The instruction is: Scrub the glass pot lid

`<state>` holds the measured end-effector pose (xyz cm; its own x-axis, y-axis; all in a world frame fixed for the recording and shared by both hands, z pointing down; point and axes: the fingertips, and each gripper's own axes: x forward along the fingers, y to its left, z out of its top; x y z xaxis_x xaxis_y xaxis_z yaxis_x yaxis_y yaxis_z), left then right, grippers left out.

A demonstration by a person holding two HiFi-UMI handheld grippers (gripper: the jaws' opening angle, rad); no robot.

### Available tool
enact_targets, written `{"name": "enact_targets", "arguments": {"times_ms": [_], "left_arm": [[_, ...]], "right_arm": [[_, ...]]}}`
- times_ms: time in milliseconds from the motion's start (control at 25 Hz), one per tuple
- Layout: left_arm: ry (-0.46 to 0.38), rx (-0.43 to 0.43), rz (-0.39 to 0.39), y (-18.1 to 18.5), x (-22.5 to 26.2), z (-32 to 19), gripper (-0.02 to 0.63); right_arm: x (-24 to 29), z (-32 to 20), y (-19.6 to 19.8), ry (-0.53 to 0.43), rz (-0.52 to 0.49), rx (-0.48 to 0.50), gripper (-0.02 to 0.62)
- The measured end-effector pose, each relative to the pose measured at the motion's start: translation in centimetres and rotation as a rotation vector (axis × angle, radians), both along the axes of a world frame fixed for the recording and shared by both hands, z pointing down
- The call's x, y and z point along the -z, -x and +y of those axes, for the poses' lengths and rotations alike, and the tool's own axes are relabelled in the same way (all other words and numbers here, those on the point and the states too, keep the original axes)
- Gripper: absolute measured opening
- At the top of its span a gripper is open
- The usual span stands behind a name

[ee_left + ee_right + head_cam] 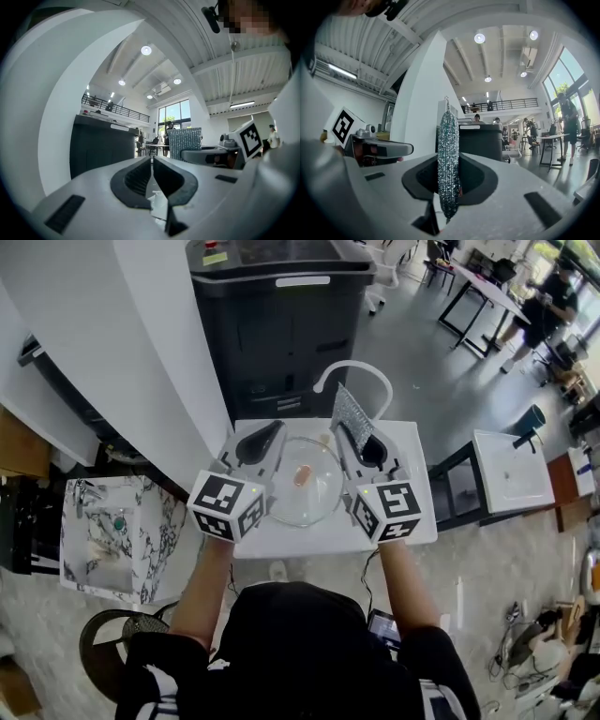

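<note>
Now hovering either side of the glass pot lid [305, 486]
Right gripper [449, 180] is pinching the scrubber [448, 150]; left gripper [152, 176] is closed, empty. Next: pressing scrubber onto glass.

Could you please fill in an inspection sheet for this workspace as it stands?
Surface: small white table with a white faucet at its far edge.
Job's things: glass pot lid lies flat mid-table; silvery scrub pad stands upright beyond it.
Clutter: nothing seen.
Grippers: left gripper has its jaws together, nothing seen between them; right gripper has its jaws shut on the scrub pad.
Cables: one thin dark cable hangs below the table's front edge.
Surroundings: dark cabinet behind, marble-patterned box at left, people far off.
</note>
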<state>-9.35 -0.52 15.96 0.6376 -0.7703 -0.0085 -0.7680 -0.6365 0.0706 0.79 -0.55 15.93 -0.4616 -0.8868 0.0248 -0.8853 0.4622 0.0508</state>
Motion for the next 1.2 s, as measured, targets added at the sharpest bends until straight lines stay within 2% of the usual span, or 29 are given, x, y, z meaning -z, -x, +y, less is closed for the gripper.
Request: {"name": "enact_targets", "arguments": {"times_ms": [640,1200], "left_arm": [[0.061,-0.088,0.027,1.5,-2.7,-6.7,0.014],[0.119,-0.104,0.000,-1.7,-5.7,-10.2,0.014]], "right_arm": [[-2.2,-5.7,1.8,0.050,0.020,-0.073,0.066],[-5.3,-8.8,-1.6,0.121,0.016,-0.068,0.066]]}}
